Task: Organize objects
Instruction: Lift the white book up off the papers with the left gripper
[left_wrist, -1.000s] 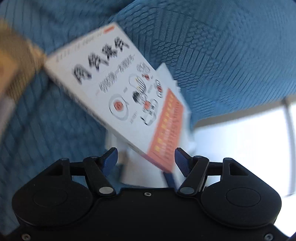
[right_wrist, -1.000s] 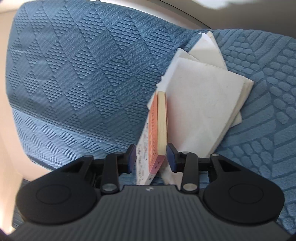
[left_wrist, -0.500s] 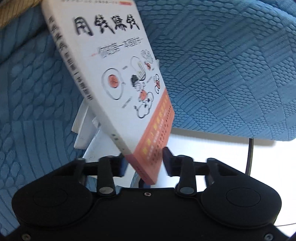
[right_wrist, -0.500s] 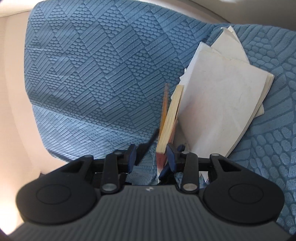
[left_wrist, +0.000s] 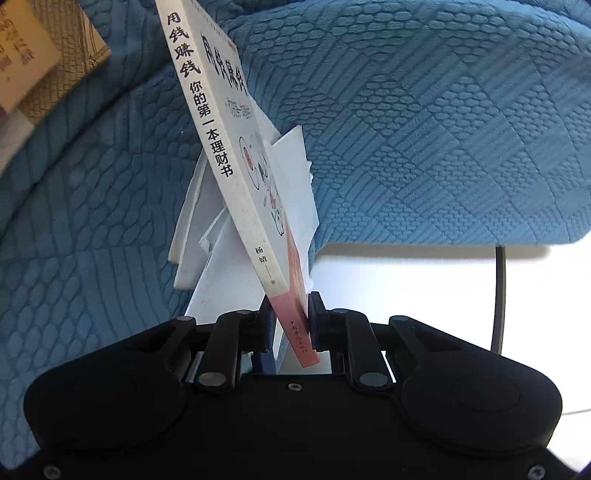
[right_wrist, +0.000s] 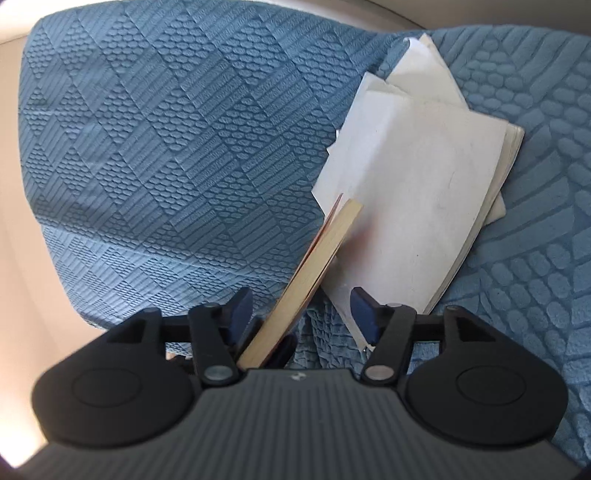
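My left gripper (left_wrist: 290, 325) is shut on the lower corner of a white paperback book (left_wrist: 218, 155) with an orange band, held upright on edge above the blue quilted sofa (left_wrist: 424, 129). The same book shows edge-on in the right wrist view (right_wrist: 314, 266), passing between the fingers of my right gripper (right_wrist: 301, 314), which is open and not clamping it. Behind it lies a pile of white booklets and loose sheets (right_wrist: 417, 192), which also shows in the left wrist view (left_wrist: 207, 236).
A tan and cream book (left_wrist: 33, 62) lies on the sofa at the upper left. The sofa edge, a white floor (left_wrist: 406, 288) and a thin black cable (left_wrist: 498, 295) are at the right.
My left gripper closed on the book and turned it upright, spine toward the camera. My right gripper opened and let go of the book.
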